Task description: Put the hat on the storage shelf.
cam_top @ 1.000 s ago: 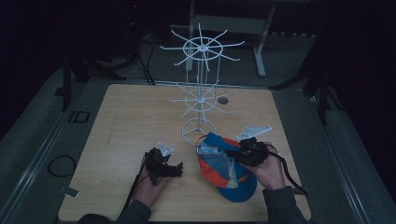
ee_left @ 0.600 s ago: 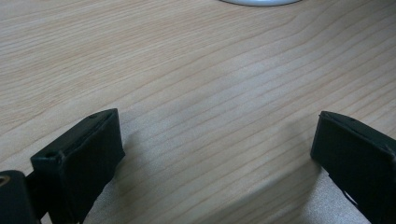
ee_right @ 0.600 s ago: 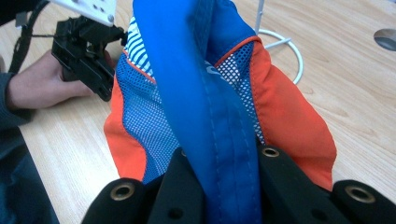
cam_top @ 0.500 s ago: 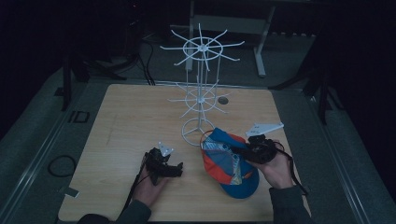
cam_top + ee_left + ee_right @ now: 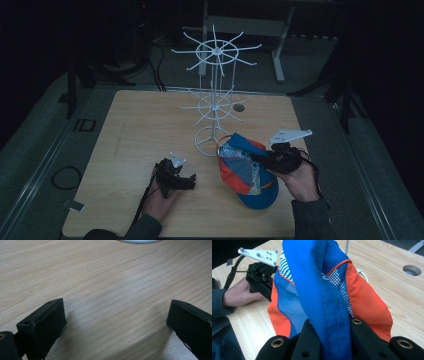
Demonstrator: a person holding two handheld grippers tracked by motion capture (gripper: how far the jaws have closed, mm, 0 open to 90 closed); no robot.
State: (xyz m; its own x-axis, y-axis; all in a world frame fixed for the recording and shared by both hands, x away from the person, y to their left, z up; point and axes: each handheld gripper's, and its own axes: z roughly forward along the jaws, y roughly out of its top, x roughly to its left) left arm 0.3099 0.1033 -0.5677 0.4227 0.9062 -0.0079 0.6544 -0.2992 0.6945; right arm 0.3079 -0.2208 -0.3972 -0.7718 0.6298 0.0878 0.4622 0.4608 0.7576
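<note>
The left claw (image 5: pixel 186 183) rests wide open and empty on the wooden surface (image 5: pixel 135 125). The white wire rack (image 5: pixel 215 107) stands just behind the blue-orange cap (image 5: pixel 246 172), whose edge the right claw (image 5: pixel 256 158) pinches. No readable writing.

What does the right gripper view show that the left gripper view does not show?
Right gripper view: the right hand-held gripper shut on a blue and orange cap, with the left hand-held gripper farther off in a hand. Left gripper view: two black jaws wide apart over bare wood, and the white rack base at the top edge. Both: the wooden table.
</note>
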